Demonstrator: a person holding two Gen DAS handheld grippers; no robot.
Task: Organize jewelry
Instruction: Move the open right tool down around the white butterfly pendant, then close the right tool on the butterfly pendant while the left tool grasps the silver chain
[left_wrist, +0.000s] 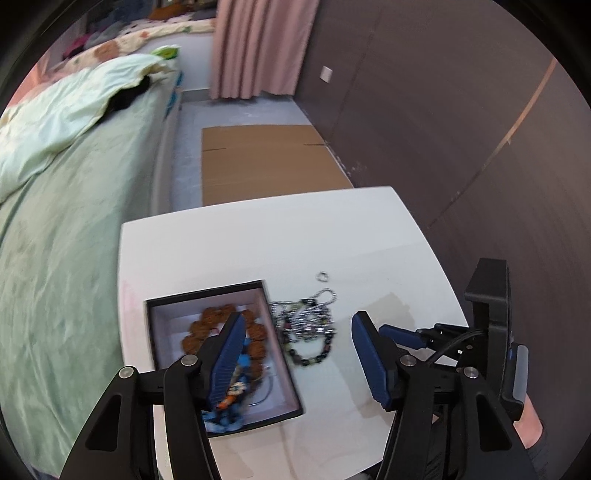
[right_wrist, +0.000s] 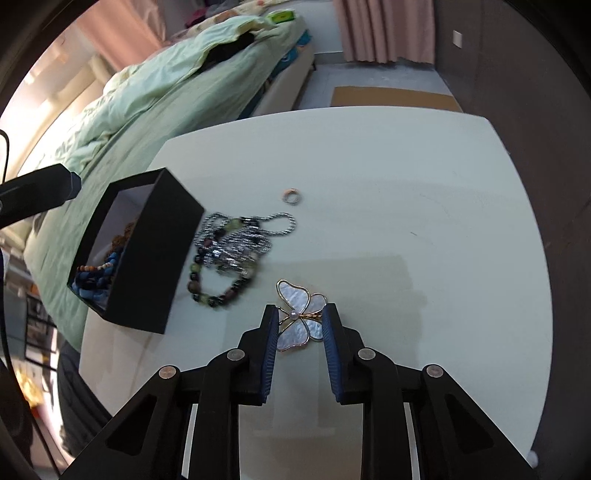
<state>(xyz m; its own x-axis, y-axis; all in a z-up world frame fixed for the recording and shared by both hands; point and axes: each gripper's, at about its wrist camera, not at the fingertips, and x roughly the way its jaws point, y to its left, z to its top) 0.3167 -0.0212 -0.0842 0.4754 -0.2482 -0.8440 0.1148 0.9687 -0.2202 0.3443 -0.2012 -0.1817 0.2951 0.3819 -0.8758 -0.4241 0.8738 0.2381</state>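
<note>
Your right gripper (right_wrist: 301, 325) sits low over the white tabletop (right_wrist: 406, 184), jaws narrowed around the butterfly brooch (right_wrist: 295, 317); the blue pads (right_wrist: 269, 343) flank its shell wings, right pad looks to be touching the wing edge, left pad just beside it. Firm pinch or not: cannot tell

Your left gripper (left_wrist: 299, 354) hangs with jaws spread wide, nothing between them. Its left finger (left_wrist: 225, 362) is above the open black box (left_wrist: 221, 354); right finger over bare tabletop

Box holds a brown bead bracelet (left_wrist: 225, 328) and blue beaded pieces (left_wrist: 229, 402), blurred. Box stands at the tabletop's left side, nearest the green bed (left_wrist: 66, 258)

Just beside the box's right wall: a tangled heap of silver chain (right_wrist: 236, 240) and a dark multicolour bead bracelet (right_wrist: 218, 291), lying loose on the tabletop. A small ring (right_wrist: 291, 195) lies apart, beyond the heap. Brooch is near the heap, on your side of it

Flat cardboard (left_wrist: 266, 162) on the floor beyond the tabletop
</note>
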